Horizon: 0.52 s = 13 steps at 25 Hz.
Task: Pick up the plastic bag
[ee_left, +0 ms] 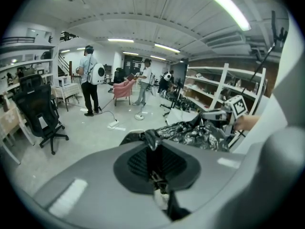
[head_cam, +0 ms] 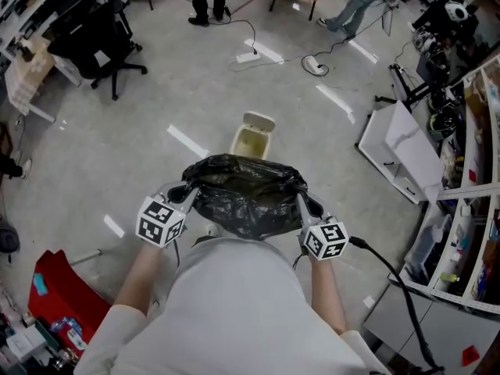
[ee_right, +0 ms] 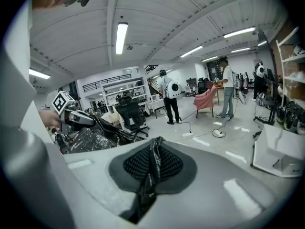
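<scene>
Both clenched: left gripper (head_cam: 184,191) and right gripper (head_cam: 305,202) pinch opposite rims of the plastic bag (head_cam: 246,195), near the bin (head_cam: 251,139); looks limp, light, slippery, so 2 rim grips suit.

You stand on a grey floor (head_cam: 156,108). A small bin (head_cam: 251,141) with its lid open sits at 12 o'clock. A black chair (head_cam: 101,41) stands at 10 o'clock. A red box (head_cam: 62,295) sits at 8 o'clock.

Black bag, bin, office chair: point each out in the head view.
black bag (head_cam: 246,198), head view, crumpled middle
bin (head_cam: 250,142), head view, inner wall
office chair (head_cam: 87,36), head view, dark seat
</scene>
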Tool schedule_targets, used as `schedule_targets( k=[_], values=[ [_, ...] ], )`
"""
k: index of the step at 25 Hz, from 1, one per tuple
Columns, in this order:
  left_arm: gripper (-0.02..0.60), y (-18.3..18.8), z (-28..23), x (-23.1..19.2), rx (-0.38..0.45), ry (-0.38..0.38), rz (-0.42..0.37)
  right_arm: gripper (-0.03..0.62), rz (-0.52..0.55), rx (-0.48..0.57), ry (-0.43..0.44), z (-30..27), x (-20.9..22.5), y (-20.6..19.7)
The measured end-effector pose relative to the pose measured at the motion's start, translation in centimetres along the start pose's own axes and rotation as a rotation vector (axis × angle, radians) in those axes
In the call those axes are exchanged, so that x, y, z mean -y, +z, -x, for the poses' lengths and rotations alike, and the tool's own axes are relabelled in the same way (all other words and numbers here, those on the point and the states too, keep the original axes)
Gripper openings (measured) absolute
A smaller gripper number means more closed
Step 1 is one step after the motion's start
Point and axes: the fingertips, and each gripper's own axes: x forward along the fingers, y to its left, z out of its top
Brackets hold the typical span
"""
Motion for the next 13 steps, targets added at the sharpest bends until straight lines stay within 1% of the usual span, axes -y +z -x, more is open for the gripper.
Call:
schedule_targets(
  k=[13],
  values=[
    [0.007,0.7,0.3,-1.3,0.029,0.004,-0.002,0.002,0.005,0.023,-0.015,-0.9,-0.4,0.9]
  ],
)
